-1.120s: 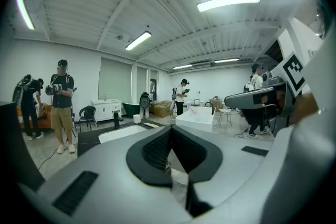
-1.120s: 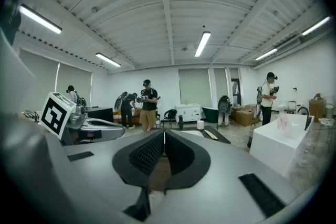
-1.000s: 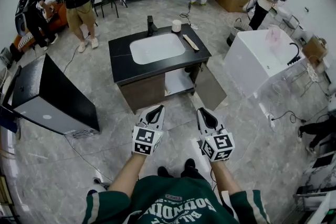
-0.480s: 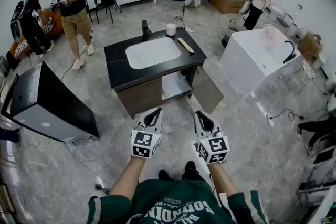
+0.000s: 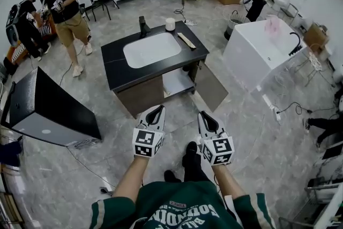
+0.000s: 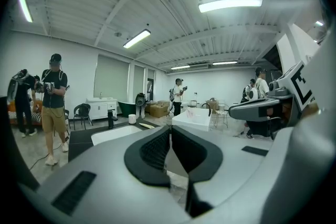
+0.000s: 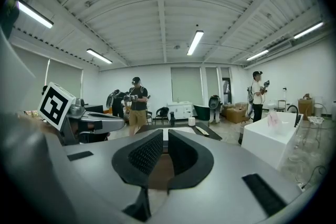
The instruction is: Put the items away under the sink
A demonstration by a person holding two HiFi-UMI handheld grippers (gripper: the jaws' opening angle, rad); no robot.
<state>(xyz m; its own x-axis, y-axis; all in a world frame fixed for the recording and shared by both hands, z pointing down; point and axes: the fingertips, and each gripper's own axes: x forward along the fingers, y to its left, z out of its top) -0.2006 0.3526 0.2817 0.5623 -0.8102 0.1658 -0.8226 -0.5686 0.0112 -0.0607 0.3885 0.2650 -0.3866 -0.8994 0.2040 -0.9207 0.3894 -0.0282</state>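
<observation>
Black-topped vanity [image 5: 115, 59] stands at 12 o'clock, well apart from the left gripper [image 5: 156, 113] and right gripper [image 5: 205, 116]. Both have their jaws drawn together, with nothing between them. On the top, a white roll [image 5: 170, 24] sits at 1 o'clock of the basin [image 5: 151, 49] and a wooden strip [image 5: 186, 40] at 3 o'clock. The cabinet door [image 5: 211, 87] stands open.

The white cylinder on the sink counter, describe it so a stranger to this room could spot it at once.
Find the black-topped vanity in the middle of the floor, with its white basin. On the counter's far edge, right of the black faucet, stands the white cylinder. It is upright and white, while the tan strip beside it lies flat.
</observation>
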